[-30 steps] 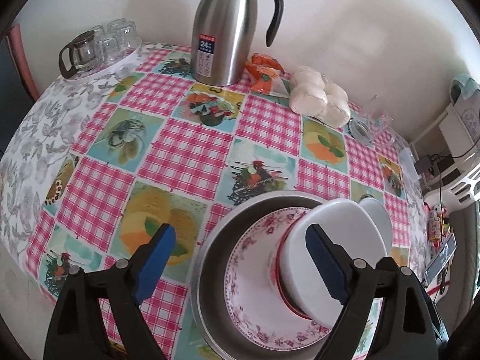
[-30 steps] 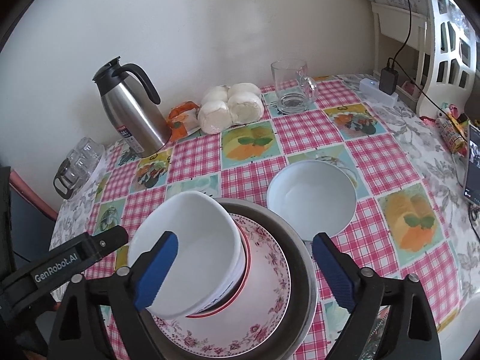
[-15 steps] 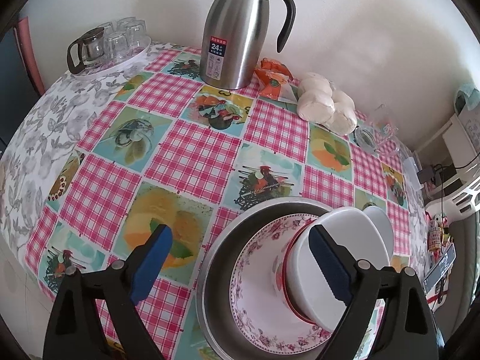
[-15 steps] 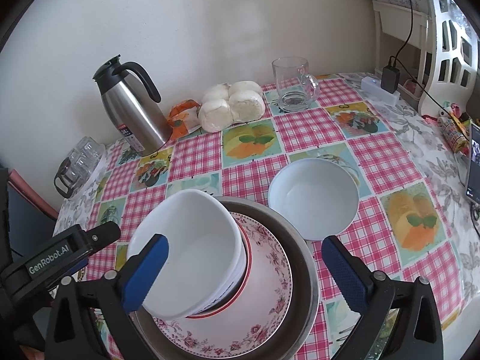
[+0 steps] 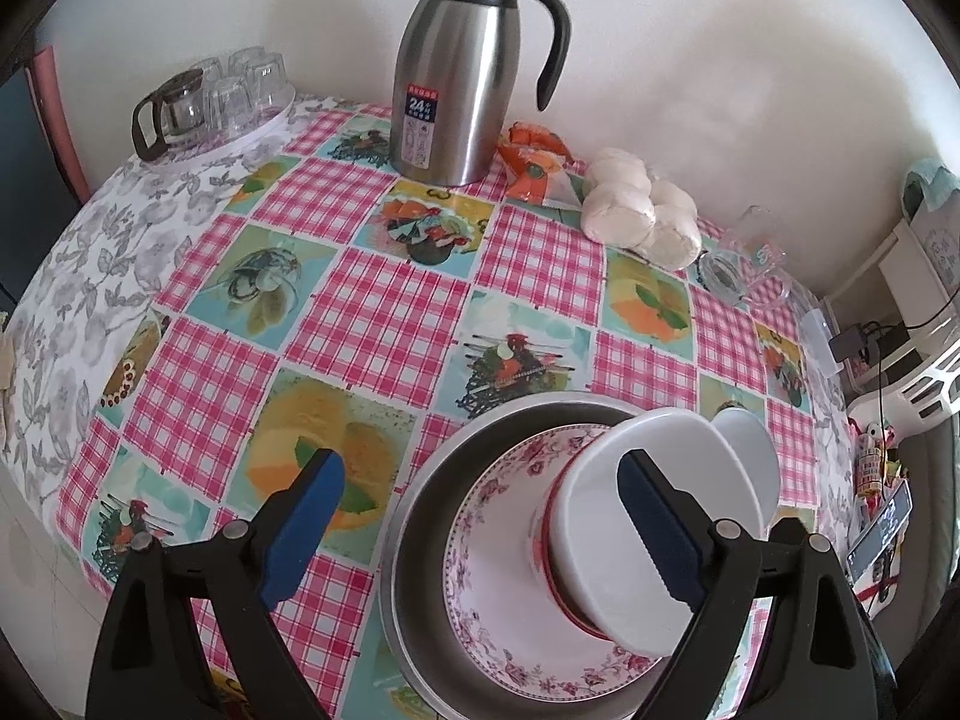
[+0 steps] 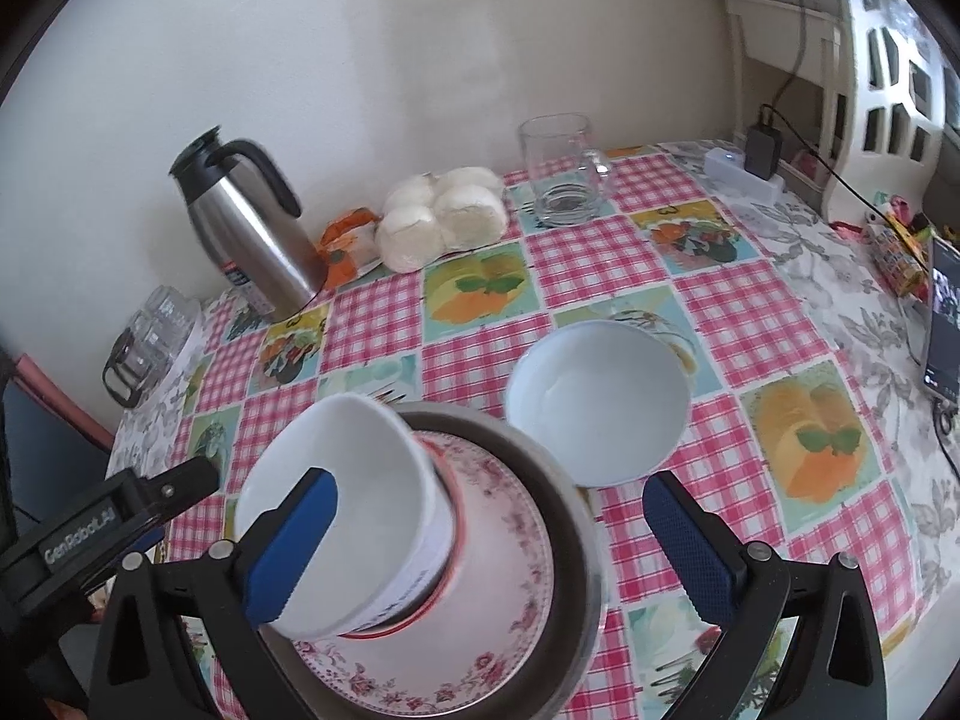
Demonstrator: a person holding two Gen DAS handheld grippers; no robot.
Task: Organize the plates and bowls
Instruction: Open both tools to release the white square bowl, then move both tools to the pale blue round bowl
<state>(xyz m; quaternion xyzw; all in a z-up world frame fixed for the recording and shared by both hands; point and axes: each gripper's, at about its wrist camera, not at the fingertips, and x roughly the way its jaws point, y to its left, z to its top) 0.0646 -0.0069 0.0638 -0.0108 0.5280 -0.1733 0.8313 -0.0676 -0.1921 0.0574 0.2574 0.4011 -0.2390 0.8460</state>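
A steel basin sits on the checked tablecloth with a pink floral plate inside it. A tall white bowl with a red band rests tilted on that plate. My left gripper hovers open above the basin's left side, its right pad in front of the bowl. In the right wrist view, my right gripper stands wide open over the same basin, plate and tall bowl, gripping nothing. A second, shallower white bowl stands on the cloth just beyond the basin. One black finger of the left gripper shows at the left.
A steel jug, a tray of glasses, an orange packet and a bag of buns line the wall side. A glass mug, a power strip and a phone sit at the right.
My right gripper's jaws have spread a little wider. Both views have shifted only slightly, and the basin, plate and bowls lie where they were.
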